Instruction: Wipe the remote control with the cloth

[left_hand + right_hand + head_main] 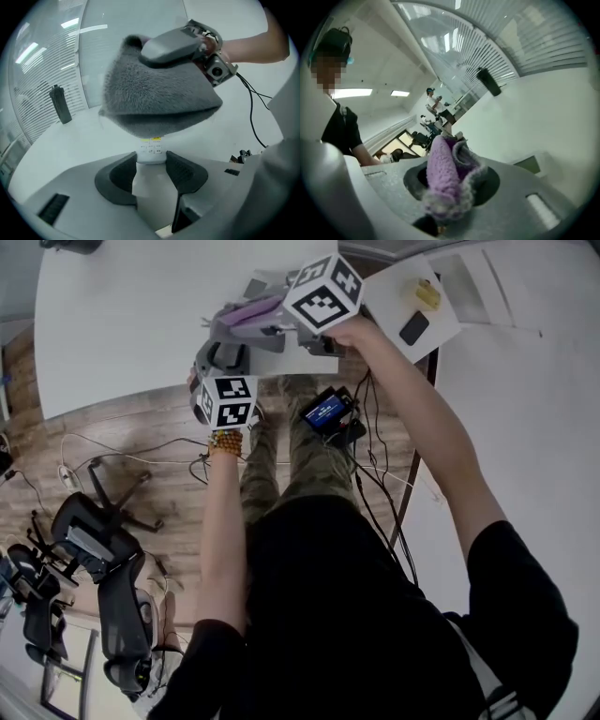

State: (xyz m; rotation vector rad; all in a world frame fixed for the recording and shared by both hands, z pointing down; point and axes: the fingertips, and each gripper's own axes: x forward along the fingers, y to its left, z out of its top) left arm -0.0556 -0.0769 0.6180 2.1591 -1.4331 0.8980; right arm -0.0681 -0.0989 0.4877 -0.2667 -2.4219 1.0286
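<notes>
Left gripper view: left gripper (151, 161) pinches the remote control (150, 149) by one end, frame centre; it looks rigid, smooth, likely slippery. Right gripper (452, 180) clamps the soft, limp cloth (440, 168) by a bunched fold.

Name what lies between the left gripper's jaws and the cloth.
The remote control, clamped in the left gripper, reaching up under the cloth; the left gripper view shows it.

Remote control (150, 151) sits between left gripper (151, 164) jaws. Cloth (159, 103) lies over its far end, clamped in right gripper (451, 180) jaws above. Bottle (60, 104) stands on table (65, 145), behind and left.
</notes>
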